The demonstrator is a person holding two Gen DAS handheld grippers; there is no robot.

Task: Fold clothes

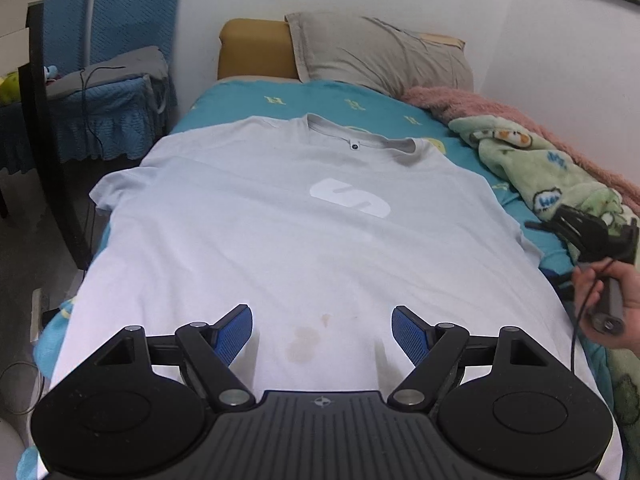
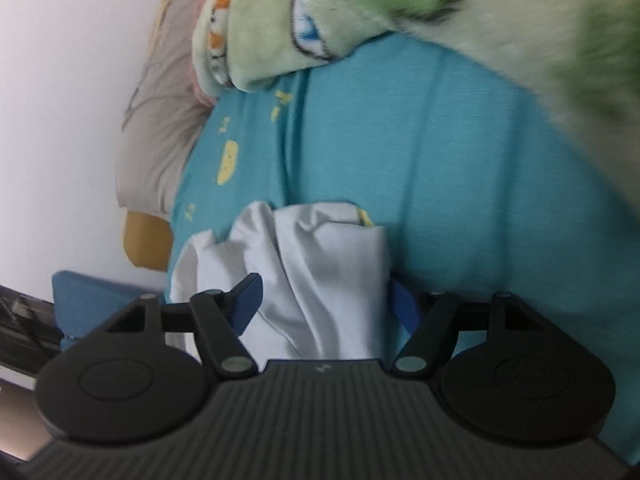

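Lying flat and face-up on the bed [image 1: 240, 96], the shirt [image 1: 280, 216] is spread with its collar toward the pillow [image 1: 380, 56] and its hem toward the left tongs [image 1: 322, 332], presumably so that sleeves and sides can be folded in cleanly. A green blanket [image 1: 540, 168] is pushed aside against the wall, which leaves room for the work.

The left tongs are held low over the hem end, released, their blue pads standing wide apart with only flat cloth (stained faintly brown there) seen between them; nothing is gripped. They seem poised to take the hem.

The right tongs [image 2: 322, 300] are turned on their side at the bed's far edge, and a bunched fold of the shirt, judged to be the sleeve [image 2: 320, 264], is seen between their pads. The jaws stand fairly wide; whether the pads press the cloth cannot be told, since one is half hidden behind the fold. In the left view a hand [image 1: 612, 312] is seen carrying them.
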